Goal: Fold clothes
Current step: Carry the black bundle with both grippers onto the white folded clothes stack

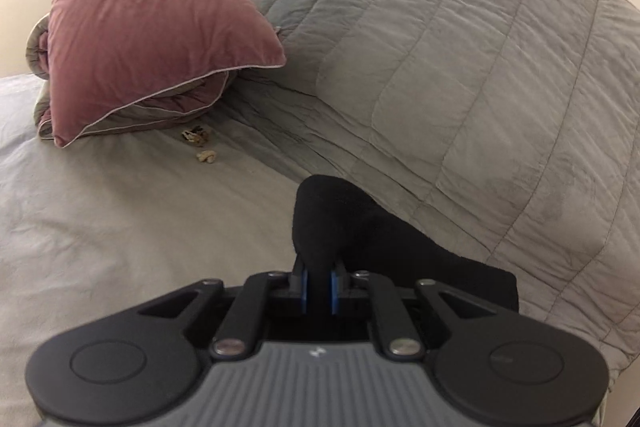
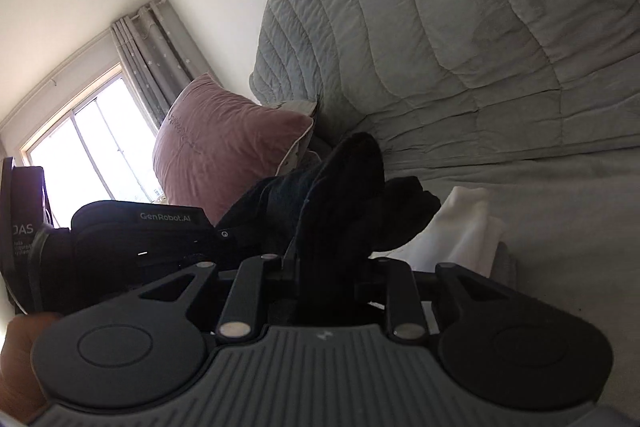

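1. The left tool [image 1: 319, 281] was pinching a black garment [image 1: 340, 223] between its blue-padded fingers [image 1: 305, 287], the cloth bunched upward out of the narrow gap and trailing off to the right.
2. The right tool [image 2: 326, 259] was closed on the same dark garment [image 2: 344, 187], which rose from between its fingers in a crumpled mass; the finger pads themselves were hidden by the fabric.
3. The garment was held above the bed [image 1: 120, 211], over its grey sheet and near the grey quilted cover [image 1: 460, 67] that rose behind.
4. In the right wrist view the left tool [image 2: 132, 239] appeared at the left, just beside the cloth.
5. A pink pillow [image 1: 156, 27] leaned on a rolled grey blanket [image 1: 176, 103] at the far left of the bed.
6. Two small crumpled tan bits [image 1: 202, 147] lay on the sheet near the pillow.
7. A white cloth [image 2: 464, 223] lay on the bed just beyond the right tool.
8. A window [image 2: 88, 151] with grey curtains [image 2: 156, 59] stood behind the pillow.
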{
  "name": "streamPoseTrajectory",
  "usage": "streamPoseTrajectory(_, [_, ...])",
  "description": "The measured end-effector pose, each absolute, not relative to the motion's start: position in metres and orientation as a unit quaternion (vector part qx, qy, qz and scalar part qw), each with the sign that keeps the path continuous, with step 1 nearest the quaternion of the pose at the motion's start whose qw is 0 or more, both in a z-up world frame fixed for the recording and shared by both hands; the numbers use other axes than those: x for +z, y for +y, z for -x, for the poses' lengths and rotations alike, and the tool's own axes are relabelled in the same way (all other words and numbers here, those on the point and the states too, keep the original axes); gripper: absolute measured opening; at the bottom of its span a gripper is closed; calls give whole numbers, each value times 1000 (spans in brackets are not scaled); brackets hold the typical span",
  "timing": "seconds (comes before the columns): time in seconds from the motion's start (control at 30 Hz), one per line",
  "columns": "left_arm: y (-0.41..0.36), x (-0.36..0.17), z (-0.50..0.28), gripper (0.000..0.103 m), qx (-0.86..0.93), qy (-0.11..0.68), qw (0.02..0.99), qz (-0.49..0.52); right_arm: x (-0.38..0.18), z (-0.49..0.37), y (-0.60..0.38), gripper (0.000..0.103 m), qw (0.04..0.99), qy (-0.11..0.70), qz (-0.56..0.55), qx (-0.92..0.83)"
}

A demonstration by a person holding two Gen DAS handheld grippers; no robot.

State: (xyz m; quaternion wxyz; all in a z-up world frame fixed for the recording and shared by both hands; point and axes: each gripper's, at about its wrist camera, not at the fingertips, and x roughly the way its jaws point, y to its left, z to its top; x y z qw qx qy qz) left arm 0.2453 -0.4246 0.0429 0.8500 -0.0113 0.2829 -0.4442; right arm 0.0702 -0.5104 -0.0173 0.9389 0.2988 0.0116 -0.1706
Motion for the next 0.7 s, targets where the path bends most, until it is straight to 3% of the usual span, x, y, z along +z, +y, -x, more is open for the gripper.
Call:
streamPoseTrajectory(0.1, [-446,25,-248,21,-425,279,860,-37,-32,-72,-515,29,933,36,-287,-213])
streamPoseTrajectory(0.17, [-445,22,-246,27,-402,242,882,-35,-36,-67,-514,41,931,31,-278,-236])
streamPoseTrajectory(0.2, [-444,22,-246,28,-390,222,893,-30,-35,-62,-512,53,930,21,-268,-249])
streamPoseTrajectory(0.23, [-443,22,-245,27,-378,201,903,-26,-32,-56,-511,58,930,6,-254,-264])
streamPoseTrajectory(0.33, [-441,24,-248,23,-388,183,904,1,-15,-48,-512,58,940,-38,-196,-276])
streamPoseTrajectory(0.47, [-451,16,-255,13,-429,209,878,8,2,-70,-518,43,964,-25,-119,-236])
streamPoseTrajectory(0.53, [-458,2,-256,13,-424,227,876,-10,-5,-89,-521,22,971,12,-98,-218])
streamPoseTrajectory(0.63, [-461,-17,-257,13,-415,236,878,-22,-33,-108,-526,12,967,77,-90,-224])
streamPoseTrajectory(0.7, [-458,-27,-260,14,-412,238,880,-13,-49,-111,-526,12,964,91,-76,-238])
